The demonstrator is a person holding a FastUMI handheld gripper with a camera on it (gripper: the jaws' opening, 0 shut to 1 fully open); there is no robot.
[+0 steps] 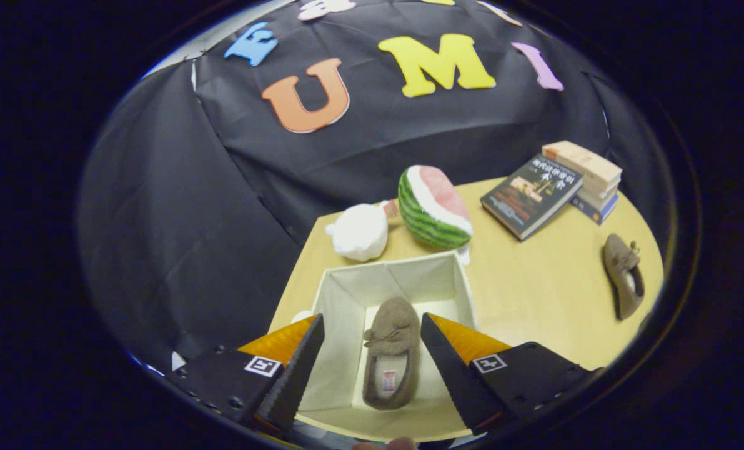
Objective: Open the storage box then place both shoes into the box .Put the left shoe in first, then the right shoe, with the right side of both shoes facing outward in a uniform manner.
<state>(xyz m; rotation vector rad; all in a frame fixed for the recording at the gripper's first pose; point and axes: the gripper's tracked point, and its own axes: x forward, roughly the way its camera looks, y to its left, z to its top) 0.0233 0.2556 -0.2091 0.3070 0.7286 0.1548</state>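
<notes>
An open white fabric storage box (347, 294) stands on the wooden table just ahead of my fingers. One brown slipper (391, 353) lies inside it on the box floor, toe pointing away from me. My gripper (372, 340) hovers above the box, open, its fingers spread to either side of that slipper without touching it. The second brown slipper (623, 275) lies on the table far off to the right of the box, near the table's right edge.
Beyond the box sit a plush watermelon slice (434, 206) and a white round plush (360, 232). A dark book (531, 195) leans on a stack of books (587, 175) at the far right. Bare tabletop (534, 300) lies between box and second slipper.
</notes>
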